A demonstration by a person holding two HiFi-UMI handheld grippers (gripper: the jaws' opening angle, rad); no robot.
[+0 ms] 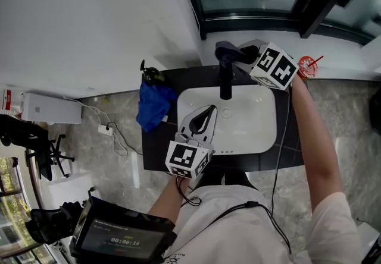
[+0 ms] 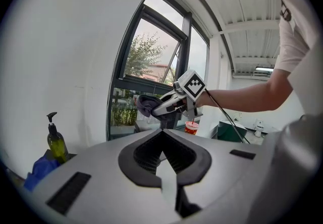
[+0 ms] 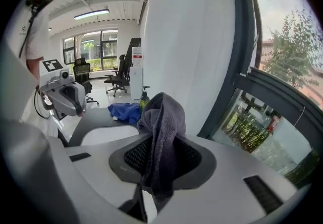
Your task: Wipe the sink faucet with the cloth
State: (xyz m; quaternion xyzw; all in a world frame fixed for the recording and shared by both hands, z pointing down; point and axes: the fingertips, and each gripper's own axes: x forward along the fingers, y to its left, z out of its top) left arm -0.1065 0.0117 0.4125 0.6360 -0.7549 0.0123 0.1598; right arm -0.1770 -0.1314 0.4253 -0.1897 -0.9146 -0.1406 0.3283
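Starting left of centre: the left gripper (image 1: pixel 209 111) hangs over the sink (image 1: pixel 262 132), jaws pinched together on nothing. The slim black faucet (image 1: pixel 225 83) stands upright at the basin's back edge. The right gripper (image 1: pixel 238 55), just upper right of it, is way nearer. It's clamping the dark grey cloth (image 1: pixel 225 52) right by the faucet's top, so I reckon the wipe runs down its length.
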